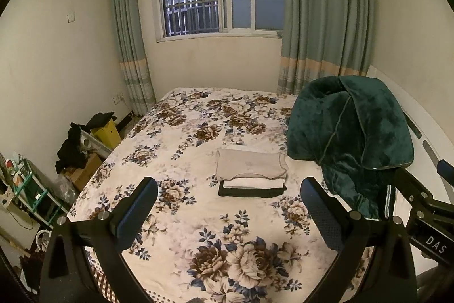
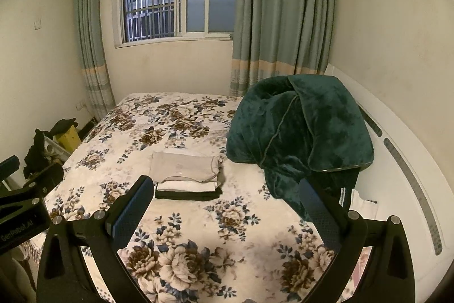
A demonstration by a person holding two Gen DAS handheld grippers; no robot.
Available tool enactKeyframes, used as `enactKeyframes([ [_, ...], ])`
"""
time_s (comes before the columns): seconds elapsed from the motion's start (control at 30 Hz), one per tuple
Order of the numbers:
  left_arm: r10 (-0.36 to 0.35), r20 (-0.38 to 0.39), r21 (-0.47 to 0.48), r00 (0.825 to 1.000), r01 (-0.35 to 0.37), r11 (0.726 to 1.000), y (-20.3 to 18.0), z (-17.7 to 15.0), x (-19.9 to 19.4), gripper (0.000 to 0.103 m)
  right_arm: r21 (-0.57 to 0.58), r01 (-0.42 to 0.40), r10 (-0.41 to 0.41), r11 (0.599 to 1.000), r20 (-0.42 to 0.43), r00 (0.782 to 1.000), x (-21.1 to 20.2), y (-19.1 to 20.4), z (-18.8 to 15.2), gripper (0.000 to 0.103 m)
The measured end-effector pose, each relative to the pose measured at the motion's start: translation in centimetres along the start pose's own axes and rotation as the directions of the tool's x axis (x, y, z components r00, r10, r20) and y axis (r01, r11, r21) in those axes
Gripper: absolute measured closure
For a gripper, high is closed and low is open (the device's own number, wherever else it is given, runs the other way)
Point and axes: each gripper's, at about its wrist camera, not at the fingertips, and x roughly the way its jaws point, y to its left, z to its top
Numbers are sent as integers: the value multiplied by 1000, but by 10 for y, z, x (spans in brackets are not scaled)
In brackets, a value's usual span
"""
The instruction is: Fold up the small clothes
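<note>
**Both grippers empty above a finished stack**

Left wrist view: the left hand-held gripper (image 1: 229,203) hangs fingers apart, empty, above the bed (image 1: 176,217); the folded clothes (image 1: 251,173) lie stacked mid-bed.

Right wrist view: the right hand-held gripper (image 2: 224,203) is likewise spread. A careless reach could topple the stack or snag the green blanket (image 2: 298,132) beside it.

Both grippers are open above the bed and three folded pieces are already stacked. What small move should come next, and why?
Probably a check for clothes left to fold, with no grasp yet. The left gripper and right gripper are open, empty and short of the stack. Beige, white and dark pieces lie folded on the bedspread. No loose small garment shows, only the green blanket.
</note>
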Motion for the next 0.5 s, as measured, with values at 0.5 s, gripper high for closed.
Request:
enactKeyframes([
  [0.5, 7, -13, -1, 1000, -7, 1000, 4, -4, -6, 0, -3, -10, 10, 1000, 10, 1000, -1, 6, -4, 0],
])
